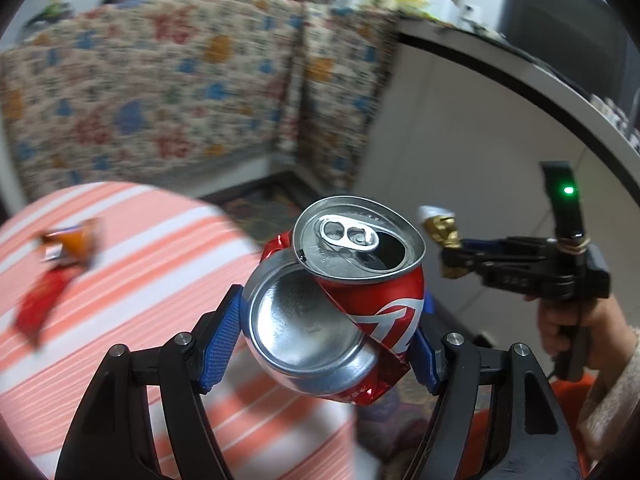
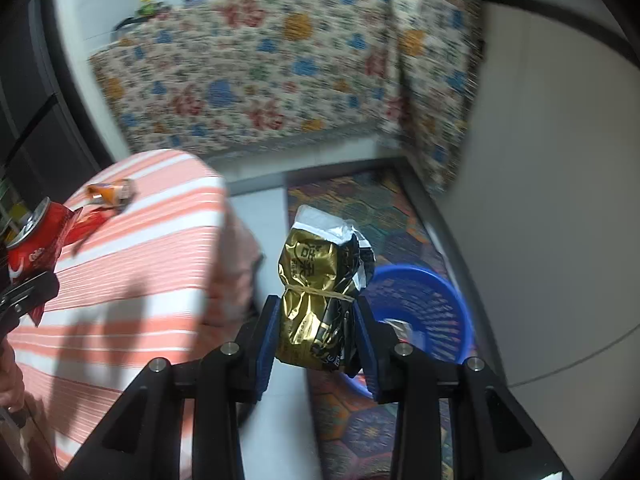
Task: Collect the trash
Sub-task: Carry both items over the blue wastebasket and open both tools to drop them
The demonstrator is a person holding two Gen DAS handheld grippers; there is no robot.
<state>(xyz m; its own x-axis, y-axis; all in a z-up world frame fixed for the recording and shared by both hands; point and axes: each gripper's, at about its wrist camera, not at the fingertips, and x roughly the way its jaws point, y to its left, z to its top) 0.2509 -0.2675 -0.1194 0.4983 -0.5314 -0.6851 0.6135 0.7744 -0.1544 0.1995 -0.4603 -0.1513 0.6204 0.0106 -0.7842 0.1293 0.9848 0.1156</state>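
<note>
The left gripper (image 1: 324, 320) clamps a crushed red can (image 1: 340, 300); the right gripper (image 2: 316, 332) pinches a gold wrapper (image 2: 316, 296). A striped tablecloth (image 2: 160, 240) lies left; a blue basket (image 2: 432, 308) stands on the patterned rug (image 2: 360, 200).

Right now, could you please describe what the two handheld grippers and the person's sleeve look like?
Both grippers are black, with blue textured pads lining the jaws and silver round pivot pins on the linkages. The right gripper has a pistol-style handle and an upright black module with a green light. The sleeve looks like pale knit fabric.
</note>
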